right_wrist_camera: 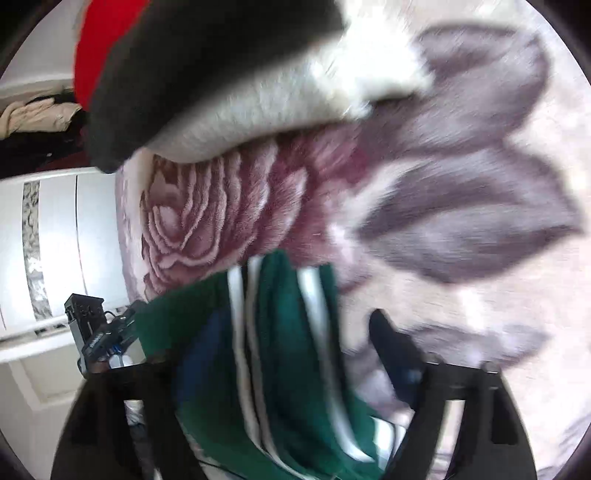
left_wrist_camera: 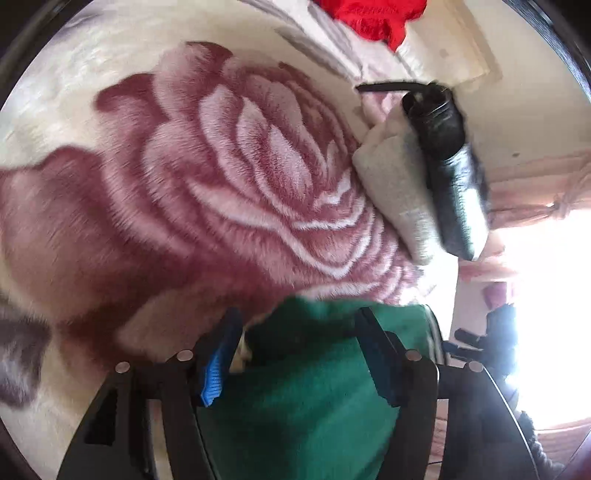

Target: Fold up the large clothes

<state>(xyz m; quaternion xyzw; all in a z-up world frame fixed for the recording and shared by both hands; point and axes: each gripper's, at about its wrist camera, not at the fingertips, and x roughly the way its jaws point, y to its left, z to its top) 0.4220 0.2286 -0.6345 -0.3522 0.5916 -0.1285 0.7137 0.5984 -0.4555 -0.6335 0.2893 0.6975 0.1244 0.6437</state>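
A dark green garment (left_wrist_camera: 303, 384) with white stripes (right_wrist_camera: 280, 354) lies bunched between both grippers over a fleece blanket with a big rose print (left_wrist_camera: 229, 177). My left gripper (left_wrist_camera: 299, 354) stands wide open, its blue pads on either side of the green cloth. My right gripper (right_wrist_camera: 295, 354) also straddles the green garment; the view is blurred and its left finger is hidden by the cloth, so its hold is unclear. The right gripper also shows in the left wrist view (left_wrist_camera: 495, 339), at the right edge.
A folded grey and black garment (left_wrist_camera: 417, 177) lies at the blanket's right; it fills the top of the right wrist view (right_wrist_camera: 221, 92). A red cloth (left_wrist_camera: 373, 18) lies beyond it. White cupboard doors (right_wrist_camera: 55, 240) stand left of the bed.
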